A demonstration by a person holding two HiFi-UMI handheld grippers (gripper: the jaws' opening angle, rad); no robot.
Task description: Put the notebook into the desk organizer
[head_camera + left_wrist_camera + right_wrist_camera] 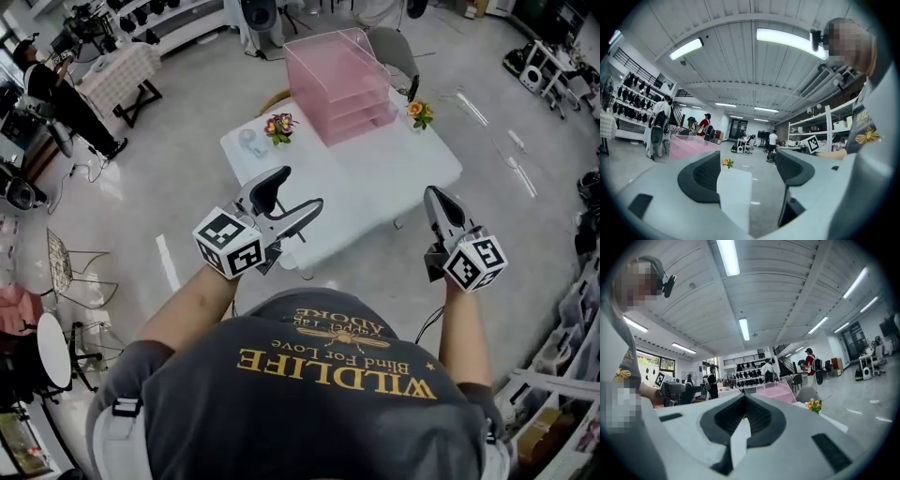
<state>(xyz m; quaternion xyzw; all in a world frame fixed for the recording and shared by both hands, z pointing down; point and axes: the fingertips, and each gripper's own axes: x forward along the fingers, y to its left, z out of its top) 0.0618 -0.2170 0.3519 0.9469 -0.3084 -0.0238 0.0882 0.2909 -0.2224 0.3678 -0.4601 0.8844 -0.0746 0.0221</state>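
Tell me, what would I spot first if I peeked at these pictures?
The see-through pink desk organizer pops out first, standing at the far side of the white table, with purple flowers and orange flowers on either side. Closer in, a person holds two tools over the table's near side: the left tool with its jaws wide apart, the right tool with its jaws together, both empty.

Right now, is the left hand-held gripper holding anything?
No. In the left gripper view, the left hand-held gripper has its jaws wide apart, with only the white table and the floor showing between them.
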